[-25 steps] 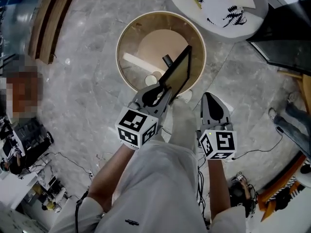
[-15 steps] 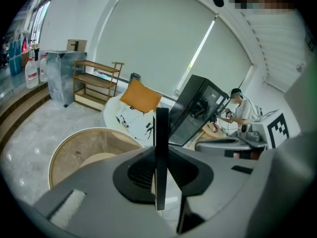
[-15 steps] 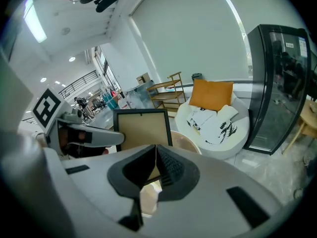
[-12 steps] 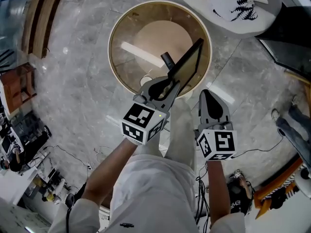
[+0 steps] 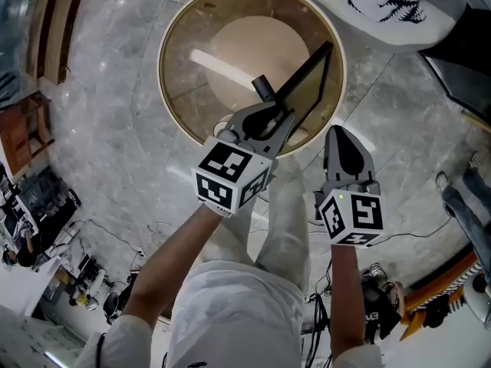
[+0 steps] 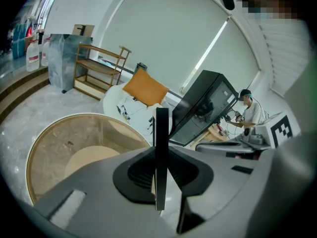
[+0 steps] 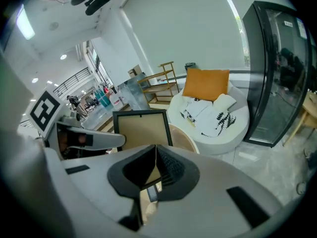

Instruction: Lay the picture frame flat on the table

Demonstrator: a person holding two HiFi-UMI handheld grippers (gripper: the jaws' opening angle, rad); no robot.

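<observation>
The black picture frame (image 5: 307, 83) with a beige panel stands tilted on edge over the near right part of the round glass table (image 5: 165, 83) with its wooden rim. My left gripper (image 5: 265, 121) is shut on the frame's near edge; in the left gripper view that black edge (image 6: 161, 133) runs upright between the jaws. My right gripper (image 5: 337, 133) hangs just right of the frame, off the table's near rim, shut and holding nothing. In the right gripper view the frame's beige face (image 7: 141, 128) shows ahead, with the left gripper's fingers (image 7: 94, 139) clamped on its left side.
A white round seat (image 5: 399, 6) with patterned cushions and an orange cushion (image 7: 207, 83) lies beyond the table. A black glass cabinet (image 5: 468, 60) stands at right, a wooden shelf (image 5: 54, 29) at left. Cables (image 5: 130, 244) trail on the marble floor.
Both grippers have sunk toward the table, and the frame has come down with the left one. The table fills more of the head view. Neither grip changed.
</observation>
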